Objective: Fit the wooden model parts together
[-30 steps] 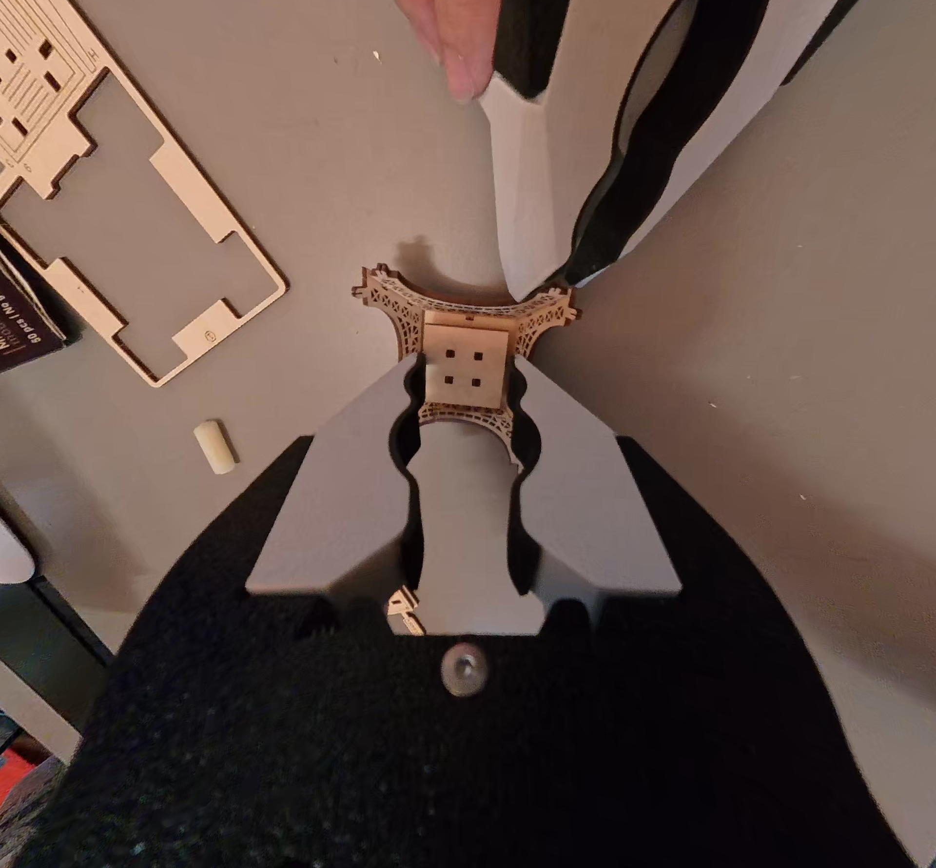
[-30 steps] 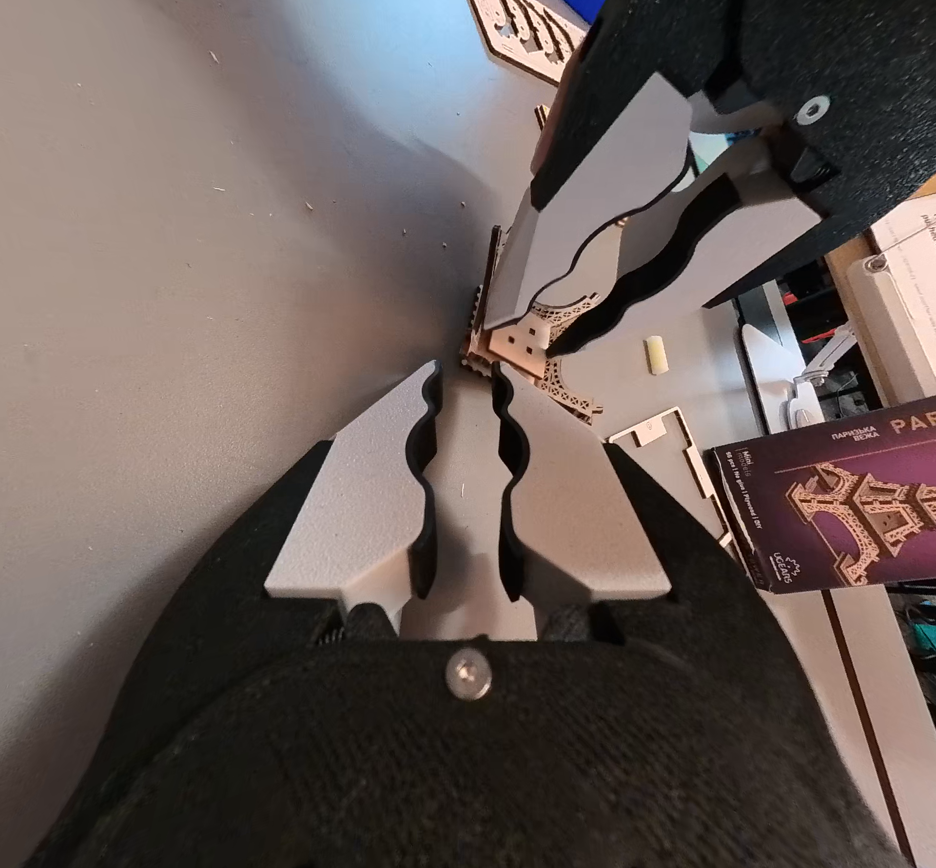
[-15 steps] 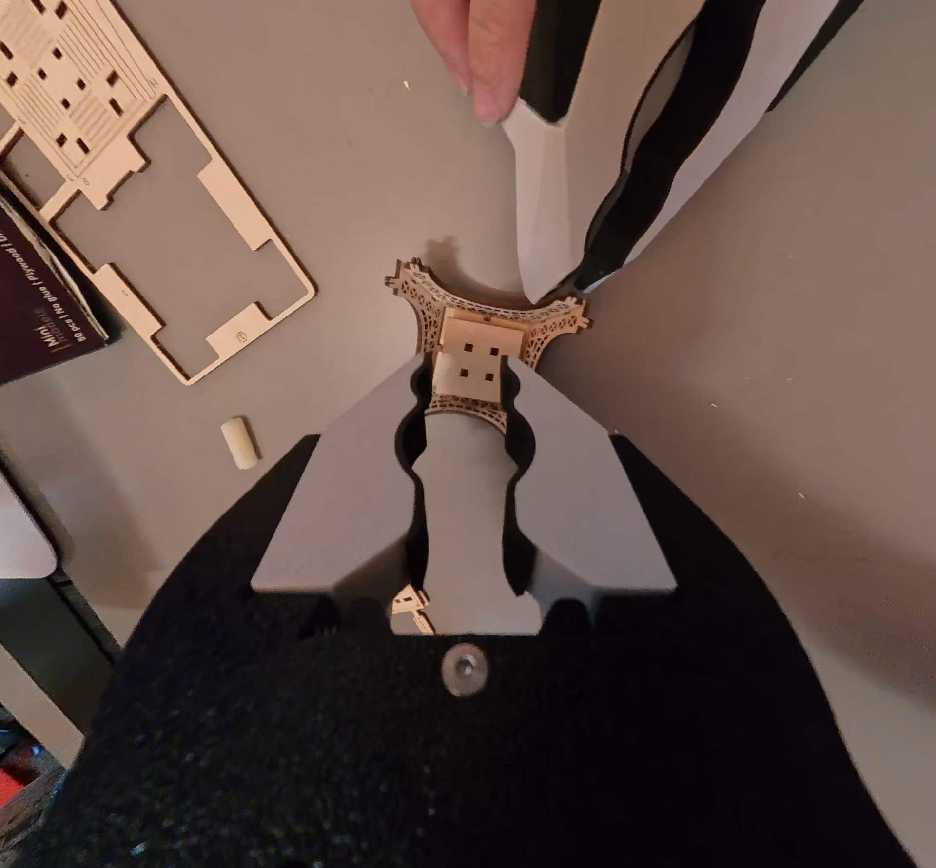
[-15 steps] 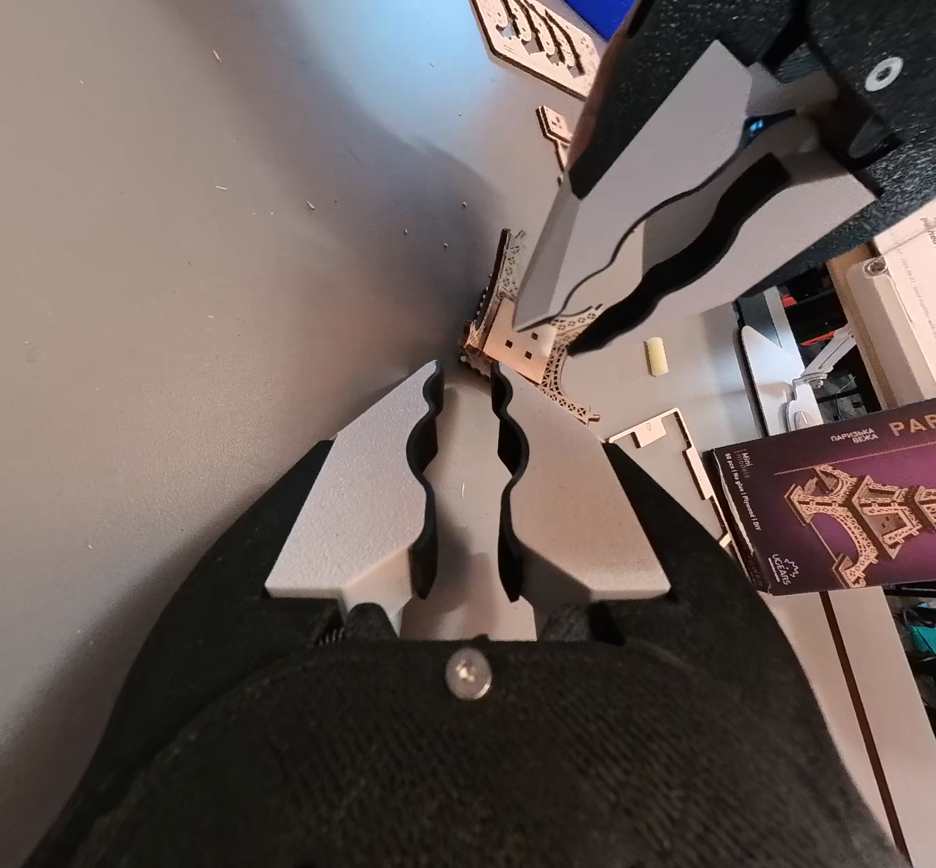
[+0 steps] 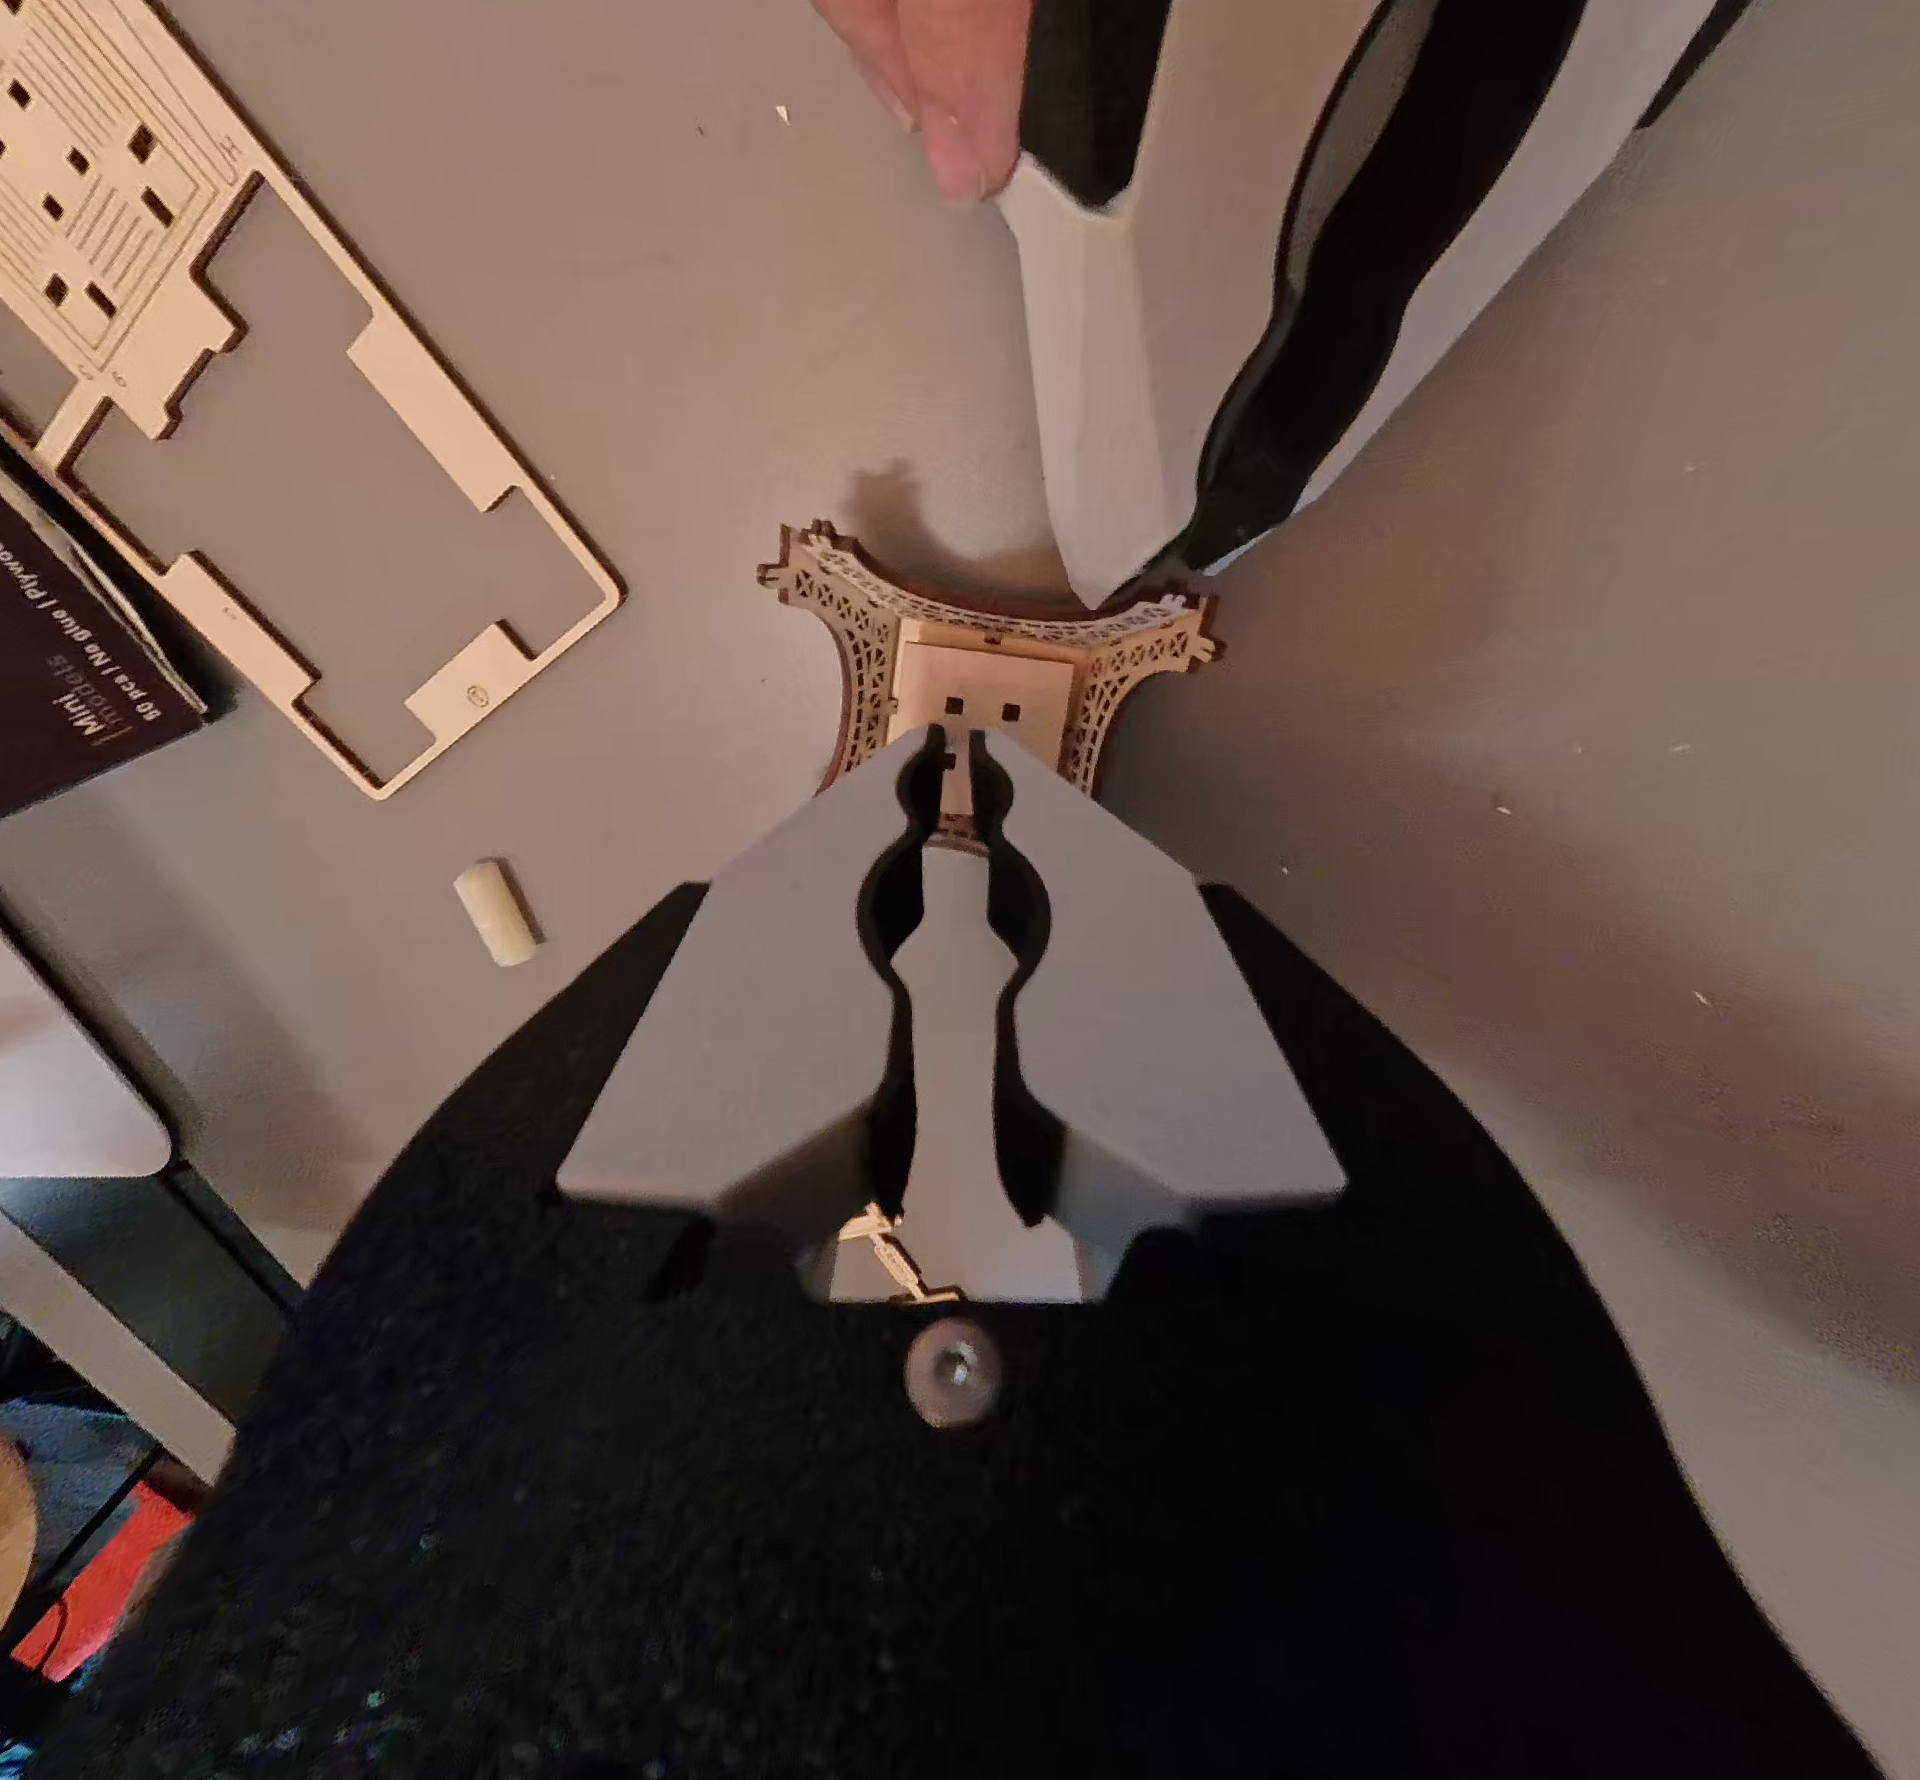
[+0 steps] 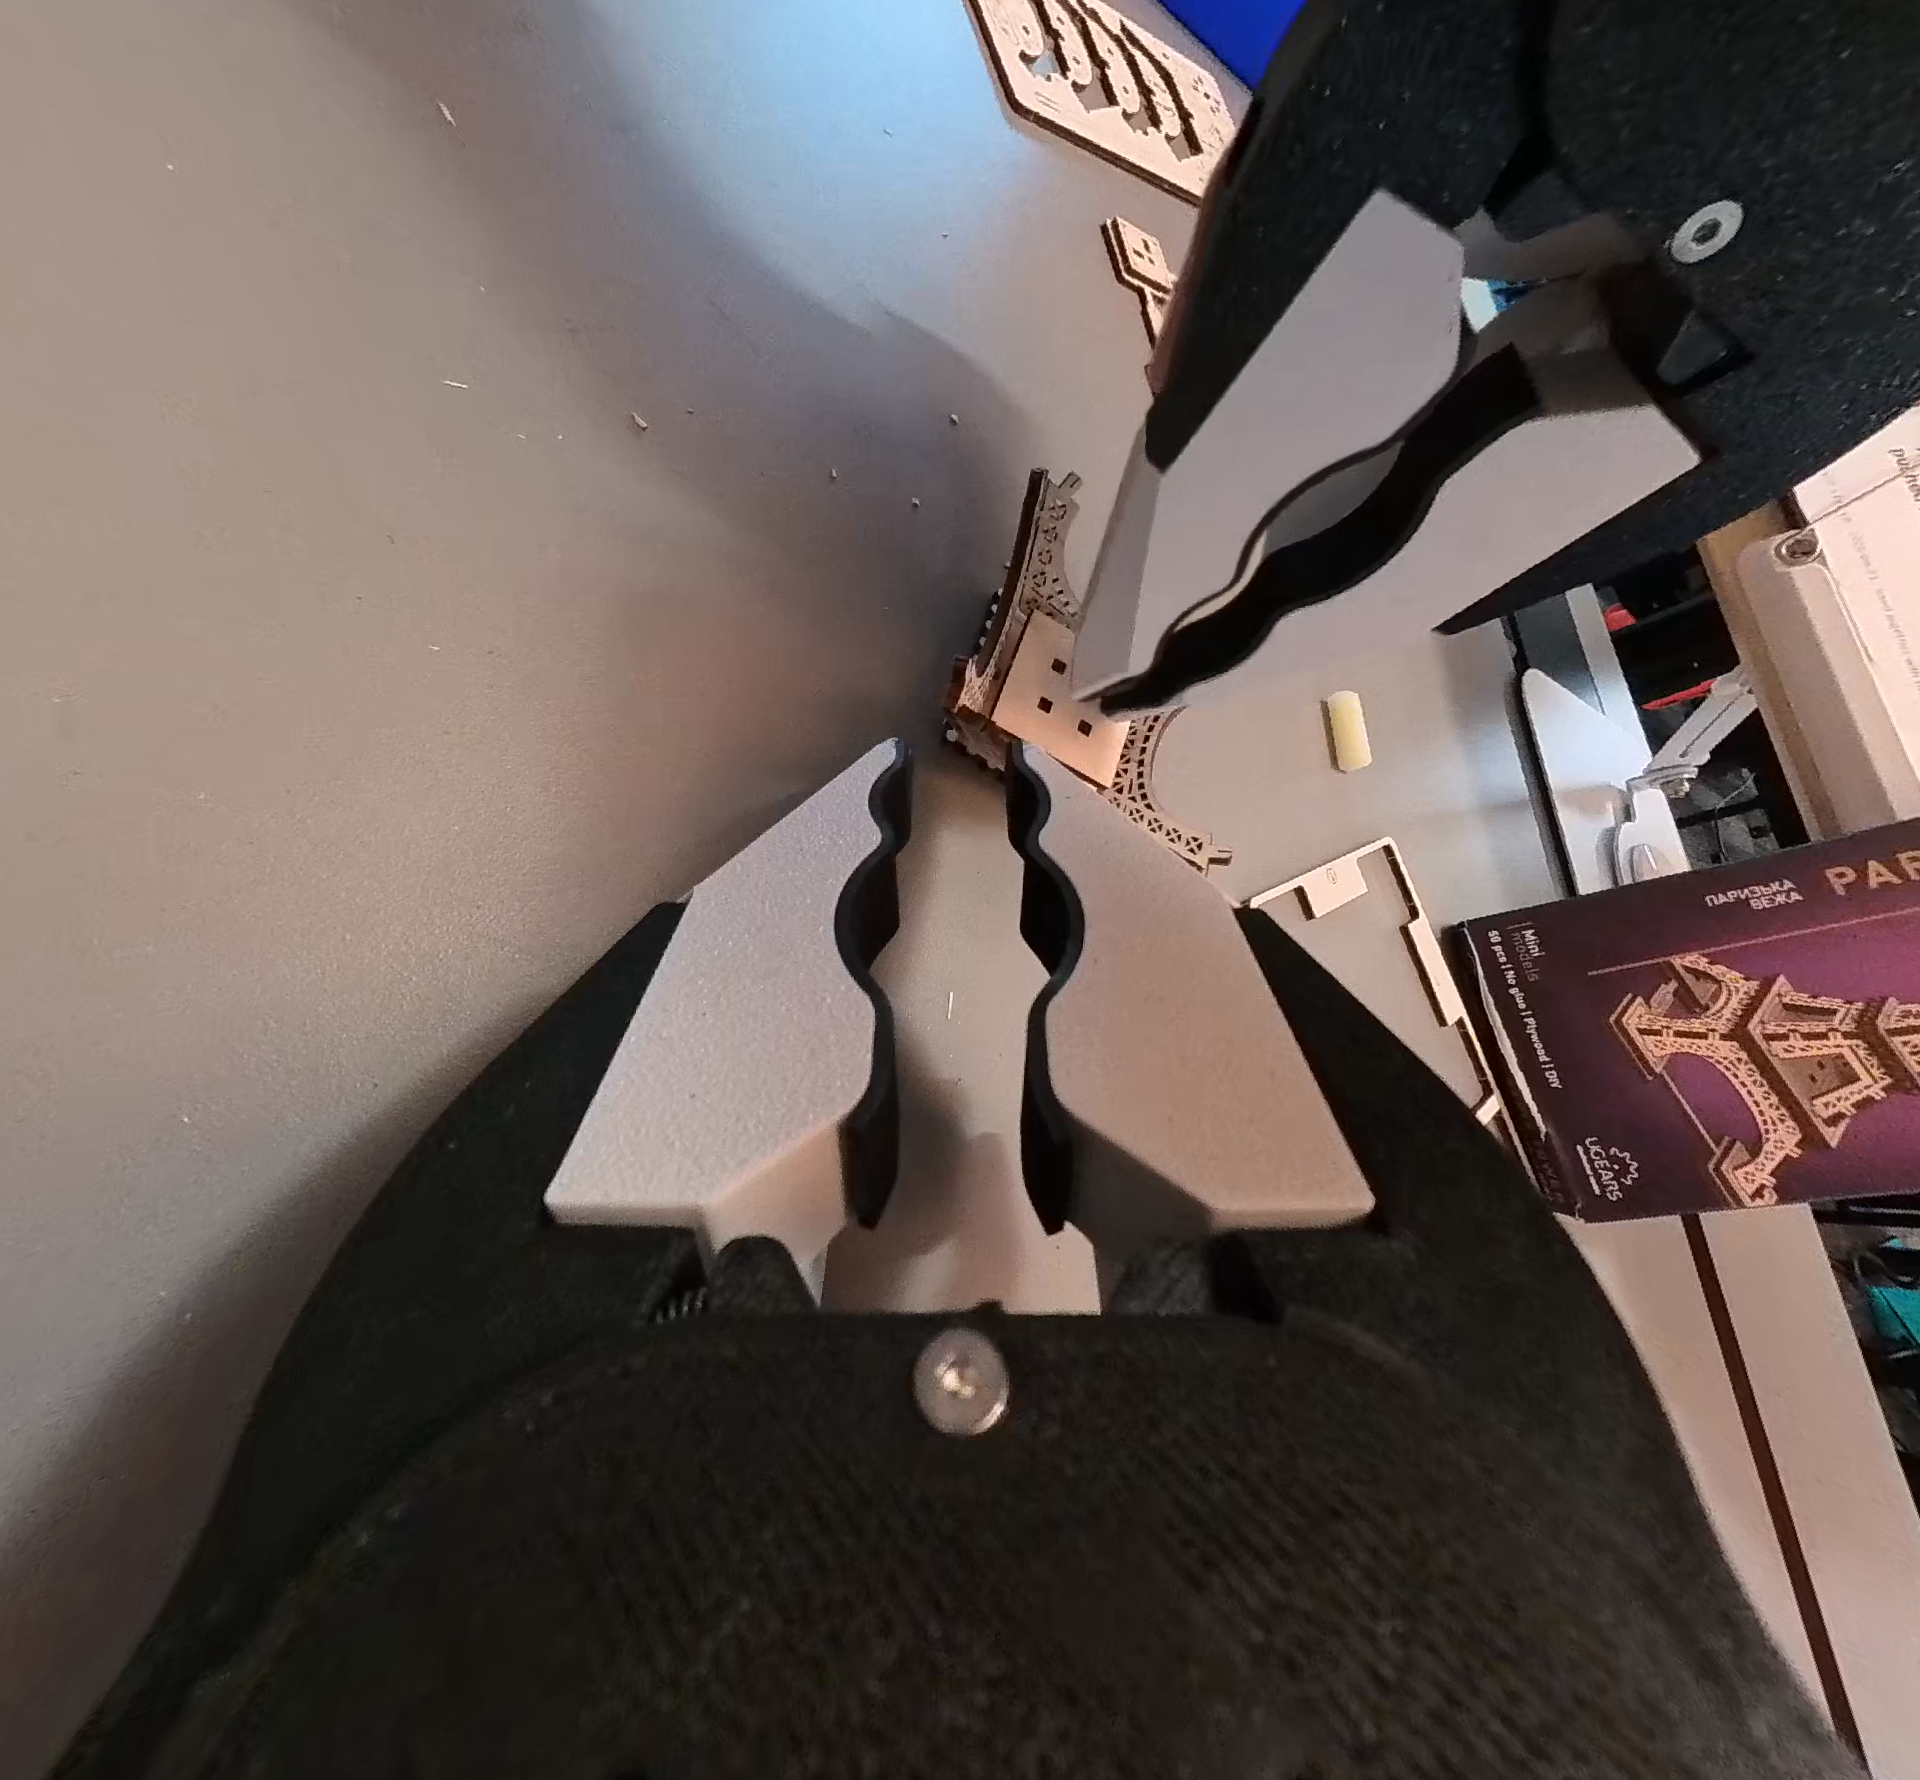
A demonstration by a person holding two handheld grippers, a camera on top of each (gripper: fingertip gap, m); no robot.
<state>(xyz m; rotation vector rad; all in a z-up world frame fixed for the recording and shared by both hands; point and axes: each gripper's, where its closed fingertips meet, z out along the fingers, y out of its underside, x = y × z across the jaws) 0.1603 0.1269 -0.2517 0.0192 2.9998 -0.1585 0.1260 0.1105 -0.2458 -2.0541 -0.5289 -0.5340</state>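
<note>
The wooden tower base (image 5: 987,681) is sitting on the grey table (image 5: 1558,795), at twelve o'clock of the left gripper (image 5: 957,741), whose tips are hovering over it, nearly closed and empty. The right gripper (image 6: 958,762) is standing narrowly parted, pressing at the base's far edge.

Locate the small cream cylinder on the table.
In the left wrist view, the cream cylinder lies left of the left gripper, just below the empty wooden frame.

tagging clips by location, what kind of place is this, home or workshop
Probably a hobby or office desk, not a proper workshop: a grey table holding a punched-out plywood sheet, the kit's purple box and a part-built wooden tower base.
</note>
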